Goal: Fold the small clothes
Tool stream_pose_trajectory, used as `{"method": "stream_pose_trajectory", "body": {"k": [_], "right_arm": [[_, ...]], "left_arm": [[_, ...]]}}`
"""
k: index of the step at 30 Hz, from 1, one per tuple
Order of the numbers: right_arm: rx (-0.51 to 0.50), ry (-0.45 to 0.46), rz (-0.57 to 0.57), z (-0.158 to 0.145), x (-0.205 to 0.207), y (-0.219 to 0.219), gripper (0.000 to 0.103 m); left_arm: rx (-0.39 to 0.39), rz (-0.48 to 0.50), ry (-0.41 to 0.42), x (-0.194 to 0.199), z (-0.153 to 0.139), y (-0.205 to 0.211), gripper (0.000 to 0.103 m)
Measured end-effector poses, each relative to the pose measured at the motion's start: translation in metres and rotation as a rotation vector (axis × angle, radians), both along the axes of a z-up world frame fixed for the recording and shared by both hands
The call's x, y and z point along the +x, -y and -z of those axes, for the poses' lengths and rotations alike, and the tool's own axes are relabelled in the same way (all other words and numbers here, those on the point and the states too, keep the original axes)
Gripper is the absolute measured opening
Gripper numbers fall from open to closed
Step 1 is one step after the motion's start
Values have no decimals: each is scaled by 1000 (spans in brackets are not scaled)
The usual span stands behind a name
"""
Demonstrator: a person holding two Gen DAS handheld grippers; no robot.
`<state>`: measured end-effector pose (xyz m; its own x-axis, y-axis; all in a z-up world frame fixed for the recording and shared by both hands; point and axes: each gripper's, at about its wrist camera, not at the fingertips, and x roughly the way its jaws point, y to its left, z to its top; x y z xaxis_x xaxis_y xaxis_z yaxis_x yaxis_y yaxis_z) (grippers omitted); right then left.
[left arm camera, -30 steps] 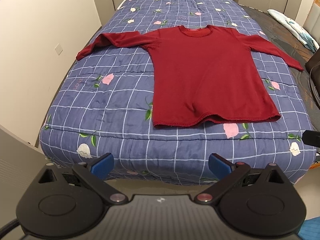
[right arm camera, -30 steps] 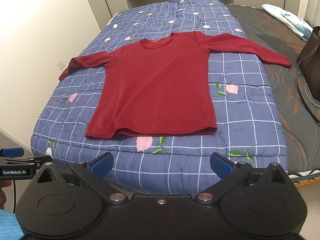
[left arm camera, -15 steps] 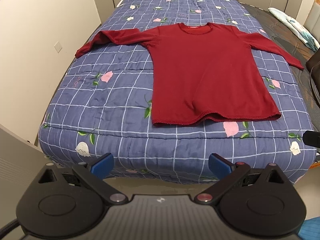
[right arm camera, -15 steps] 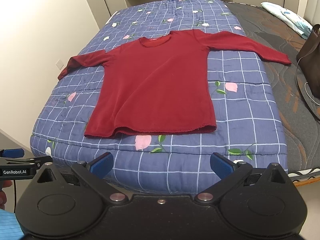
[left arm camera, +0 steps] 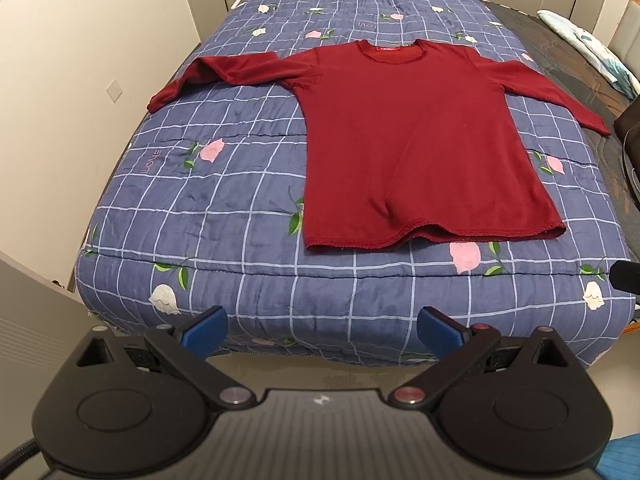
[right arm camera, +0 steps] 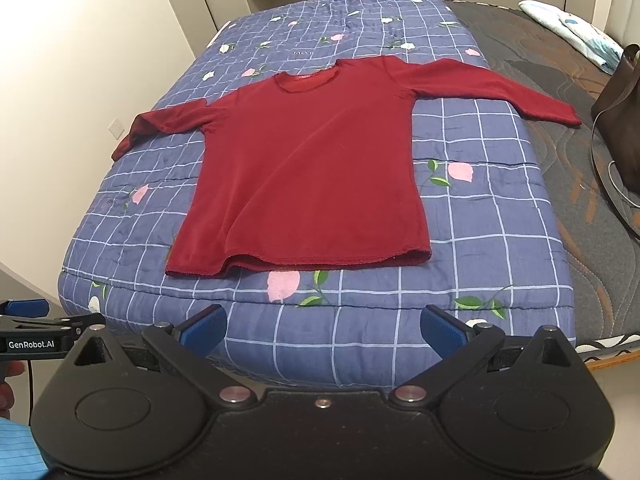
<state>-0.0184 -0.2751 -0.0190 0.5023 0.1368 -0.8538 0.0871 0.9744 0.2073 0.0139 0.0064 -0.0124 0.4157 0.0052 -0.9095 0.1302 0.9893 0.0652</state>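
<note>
Left wrist view: left gripper [left arm camera: 320, 326] spread wide, empty, short of a flat red long-sleeved top [left arm camera: 416, 152]. Right gripper [right arm camera: 322, 326] likewise gapes empty; the quilt's [left arm camera: 224, 200] small lettering is hard to read.

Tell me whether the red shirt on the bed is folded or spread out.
Spread out, not folded. The red long-sleeved shirt lies flat on the blue checked quilt, both sleeves stretched sideways and the hem toward the camera, with no fold started.

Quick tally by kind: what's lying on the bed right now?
Red long-sleeved shirt: 1
Blue checked quilt: 1
Dark brown bag: 1
White and teal patterned cloth at the far edge: 1
Total: 4
</note>
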Motion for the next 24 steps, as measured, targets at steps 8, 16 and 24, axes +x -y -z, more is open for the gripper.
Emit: {"method": "stream_pose_trajectory", "body": {"k": [8, 16, 24], "right_arm": [[-2, -8, 10, 1, 3, -3, 102], [-6, -16, 56, 1, 3, -9, 102], [29, -28, 140, 3, 8, -16, 103]], "left_arm": [[-2, 12, -9, 7, 2, -4, 103], [0, 53, -15, 21, 5, -11, 103], [68, 86, -98, 48, 23, -23, 103]]}}
